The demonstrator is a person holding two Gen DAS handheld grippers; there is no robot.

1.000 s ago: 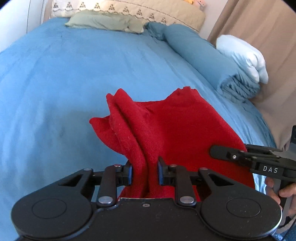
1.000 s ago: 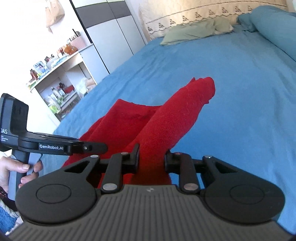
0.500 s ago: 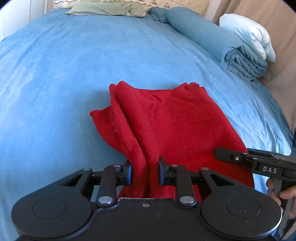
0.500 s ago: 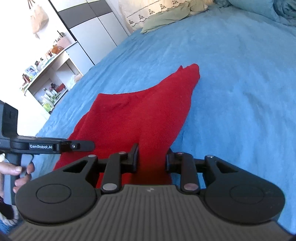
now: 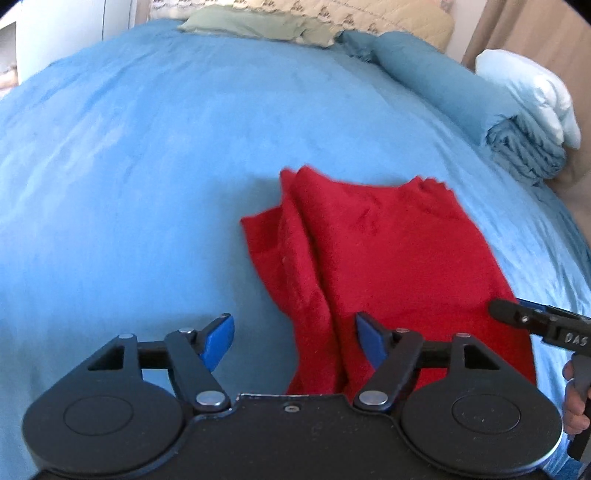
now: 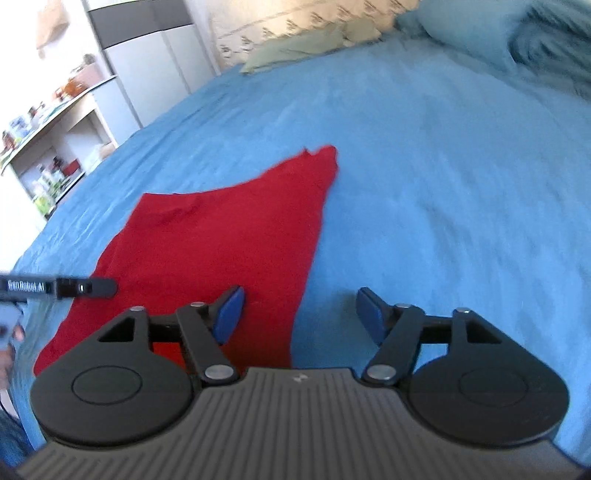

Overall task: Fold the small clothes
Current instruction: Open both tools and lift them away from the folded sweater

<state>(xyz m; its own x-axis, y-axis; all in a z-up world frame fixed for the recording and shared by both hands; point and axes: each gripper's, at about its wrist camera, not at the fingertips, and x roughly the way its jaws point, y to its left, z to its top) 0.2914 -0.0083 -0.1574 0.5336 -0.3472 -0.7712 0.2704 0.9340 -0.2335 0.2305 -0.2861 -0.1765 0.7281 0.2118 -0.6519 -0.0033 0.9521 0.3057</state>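
Note:
A small red knit garment (image 5: 388, 258) lies on the blue bed sheet (image 5: 147, 184), flat on its right part, bunched into ridges along its left edge. My left gripper (image 5: 293, 341) is open, its blue pads either side of the near left edge of the cloth, holding nothing. In the right wrist view the same red garment (image 6: 221, 243) lies flat, tapering to a far corner. My right gripper (image 6: 297, 314) is open and empty over the garment's near right edge. Each gripper's tip shows in the other's view.
Folded blue bedding (image 5: 461, 99) and a white pillow (image 5: 532, 92) lie along the bed's right side. A green pillow (image 5: 251, 24) lies at the headboard. A wardrobe (image 6: 147, 62) and cluttered shelves (image 6: 48, 147) stand left of the bed.
Both grippers were shut on the red garment and have opened, letting it go. The raised folds have dropped and the cloth now lies flatter on the sheet.

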